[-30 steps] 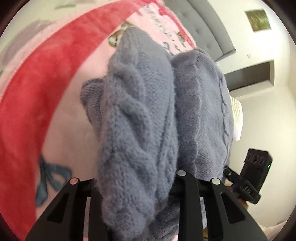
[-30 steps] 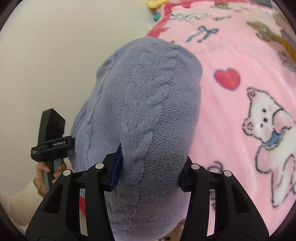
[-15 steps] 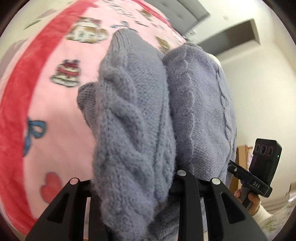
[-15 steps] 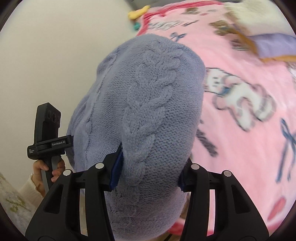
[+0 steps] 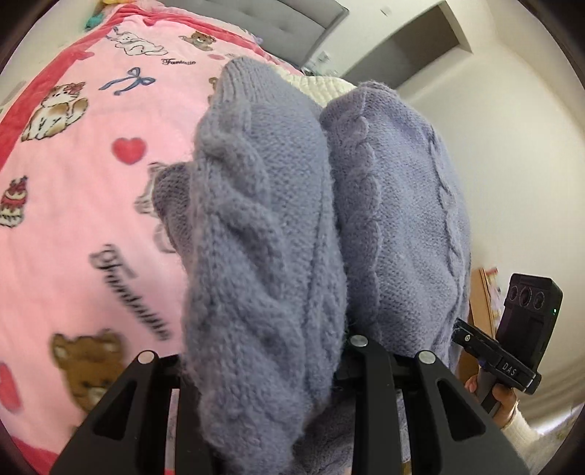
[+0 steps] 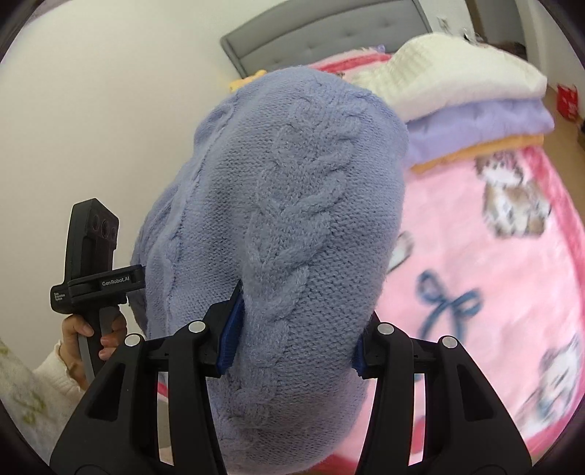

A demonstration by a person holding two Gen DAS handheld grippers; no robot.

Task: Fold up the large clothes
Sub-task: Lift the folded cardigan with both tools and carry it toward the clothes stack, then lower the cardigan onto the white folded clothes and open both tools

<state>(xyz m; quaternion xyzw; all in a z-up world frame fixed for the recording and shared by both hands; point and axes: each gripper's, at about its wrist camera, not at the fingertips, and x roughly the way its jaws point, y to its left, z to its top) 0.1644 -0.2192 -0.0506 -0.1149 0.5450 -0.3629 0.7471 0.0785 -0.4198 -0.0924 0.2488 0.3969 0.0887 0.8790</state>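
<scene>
A folded blue-grey cable-knit sweater [image 5: 278, 234] hangs in the air above the pink bed blanket [image 5: 80, 190], held at both sides. My left gripper [image 5: 256, 369] is shut on one thick bunch of the knit, which hides its pads. My right gripper [image 6: 292, 347] is shut on the other side of the sweater [image 6: 292, 219], blue pads pressed into the wool. The right gripper [image 5: 512, 350] also shows at the right edge of the left wrist view, and the left gripper [image 6: 95, 263] at the left of the right wrist view, each in a hand.
A stack of folded clothes [image 6: 475, 106], white over lilac over orange, lies on the blanket [image 6: 493, 292] near the grey headboard [image 6: 321, 33]. A white wall is to the left. A wooden piece of furniture [image 5: 482, 303] stands past the bed.
Both grippers have carried the sweater up and along the bed toward the headboard. The folded stack and headboard have come into the right wrist view.
</scene>
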